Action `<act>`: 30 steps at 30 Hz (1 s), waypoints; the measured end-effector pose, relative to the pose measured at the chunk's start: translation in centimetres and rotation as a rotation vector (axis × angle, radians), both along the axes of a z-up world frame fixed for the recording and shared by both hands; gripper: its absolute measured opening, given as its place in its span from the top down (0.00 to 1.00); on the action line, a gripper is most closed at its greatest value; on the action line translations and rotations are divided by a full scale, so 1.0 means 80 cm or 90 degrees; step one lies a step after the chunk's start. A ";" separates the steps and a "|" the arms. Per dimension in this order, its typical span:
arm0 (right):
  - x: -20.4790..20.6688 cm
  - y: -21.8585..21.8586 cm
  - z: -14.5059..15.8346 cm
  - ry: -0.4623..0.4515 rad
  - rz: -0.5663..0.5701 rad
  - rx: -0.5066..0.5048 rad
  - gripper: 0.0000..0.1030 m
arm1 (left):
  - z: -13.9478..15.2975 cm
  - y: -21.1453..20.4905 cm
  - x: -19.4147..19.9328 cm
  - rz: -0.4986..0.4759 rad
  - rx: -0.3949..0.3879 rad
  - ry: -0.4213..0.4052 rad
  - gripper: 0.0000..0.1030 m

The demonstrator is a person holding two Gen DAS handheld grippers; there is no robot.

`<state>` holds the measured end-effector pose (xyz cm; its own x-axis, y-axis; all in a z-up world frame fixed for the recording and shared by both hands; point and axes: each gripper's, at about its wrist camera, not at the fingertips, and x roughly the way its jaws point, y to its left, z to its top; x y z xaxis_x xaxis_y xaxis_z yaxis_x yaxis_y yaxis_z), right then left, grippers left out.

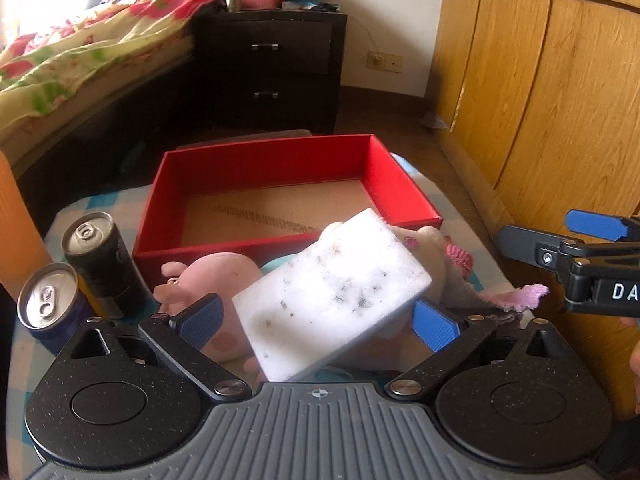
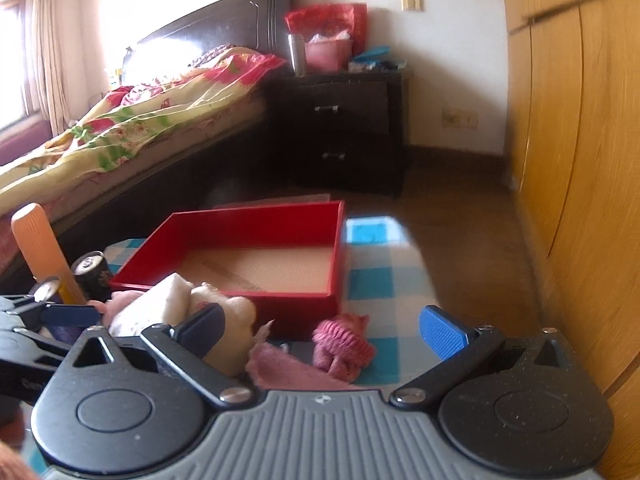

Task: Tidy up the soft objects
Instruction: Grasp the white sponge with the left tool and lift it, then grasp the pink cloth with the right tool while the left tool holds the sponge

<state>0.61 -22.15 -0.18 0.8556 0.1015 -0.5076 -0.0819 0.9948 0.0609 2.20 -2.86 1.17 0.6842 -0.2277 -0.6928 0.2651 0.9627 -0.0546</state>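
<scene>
The left claw [image 1: 316, 322] is pinching a dirty white sponge [image 1: 332, 296] in the lower middle of the frame, tilted above a pink pig toy [image 1: 208, 276] and in front of the red box [image 1: 280, 168]. The right claw [image 2: 322, 332] is standing spread, nothing between its pads, over a pink knitted hat [image 2: 340, 346] lying on the checkered counter [image 2: 384, 280]. Two cans [image 1: 100, 256] are standing at lower left.

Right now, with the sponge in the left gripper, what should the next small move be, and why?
Probably carry the sponge forward over the red box and release it. The left gripper is shut on it, the box lies just ahead with its floor bare, and the right gripper is open over the pink sock.
</scene>
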 end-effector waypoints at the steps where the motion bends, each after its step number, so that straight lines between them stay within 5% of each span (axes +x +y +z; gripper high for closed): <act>1: 0.000 0.001 0.000 0.001 0.001 -0.001 0.18 | 0.000 0.000 0.001 0.005 0.003 0.002 0.06; 10: 0.009 -0.007 -0.007 0.046 -0.008 0.019 0.18 | 0.005 -0.007 0.012 -0.034 0.028 -0.018 0.06; 22: 0.000 0.003 -0.012 0.036 -0.081 -0.088 0.18 | 0.001 -0.014 0.011 0.028 0.020 0.002 0.06; 30: -0.001 0.010 -0.011 0.032 -0.088 -0.089 0.18 | 0.002 -0.016 0.008 0.073 0.031 0.006 0.05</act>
<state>0.50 -21.32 -1.08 0.8301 -0.0891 -0.5505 0.0551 0.9954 -0.0781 2.87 -4.15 1.31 0.6968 -0.1142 -0.7081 0.1531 0.9882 -0.0087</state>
